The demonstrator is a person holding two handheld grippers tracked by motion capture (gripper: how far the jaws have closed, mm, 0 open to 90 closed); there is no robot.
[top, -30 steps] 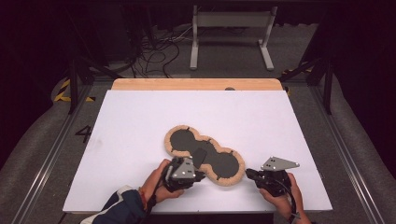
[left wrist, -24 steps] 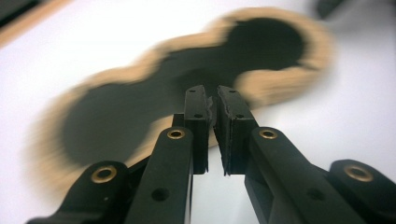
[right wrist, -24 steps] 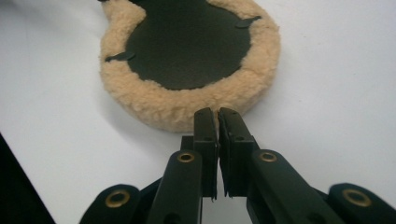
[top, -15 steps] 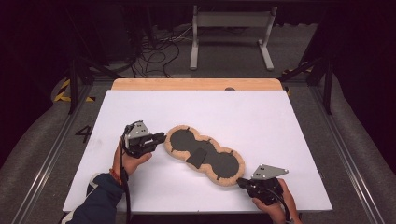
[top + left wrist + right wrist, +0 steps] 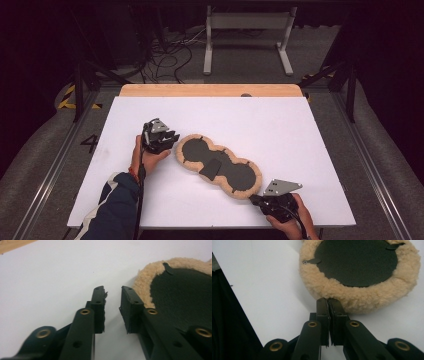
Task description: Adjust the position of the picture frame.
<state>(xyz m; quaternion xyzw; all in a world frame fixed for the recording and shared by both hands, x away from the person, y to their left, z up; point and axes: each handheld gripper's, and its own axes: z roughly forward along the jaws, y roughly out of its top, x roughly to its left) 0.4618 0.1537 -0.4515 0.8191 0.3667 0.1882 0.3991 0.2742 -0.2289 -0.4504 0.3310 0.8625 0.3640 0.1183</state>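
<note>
A peanut-shaped pad (image 5: 235,176) of dark leather with a tan fleece rim lies flat and slantwise on the white table (image 5: 280,125). A small dark flap (image 5: 210,168) sits at its waist. My left gripper (image 5: 172,140) is at the pad's upper-left end. Its jaws have just been opening; a narrow gap shows between them (image 5: 112,293) with nothing in it, and the fleece rim (image 5: 146,280) lies just right of the tips. My right gripper (image 5: 253,199) is at the pad's lower-right end, jaws shut (image 5: 328,300), tips against the fleece rim (image 5: 352,297).
A wooden strip (image 5: 210,90) borders the table's far edge. Beyond it, on the dark floor, are a metal stand (image 5: 247,35) and loose cables (image 5: 170,50). Metal rails run along both sides of the table. My right hand is close to the front edge.
My left hand has swung from the pad's middle near the front edge out to its upper-left end. The right hand has shifted slightly toward the front edge.
</note>
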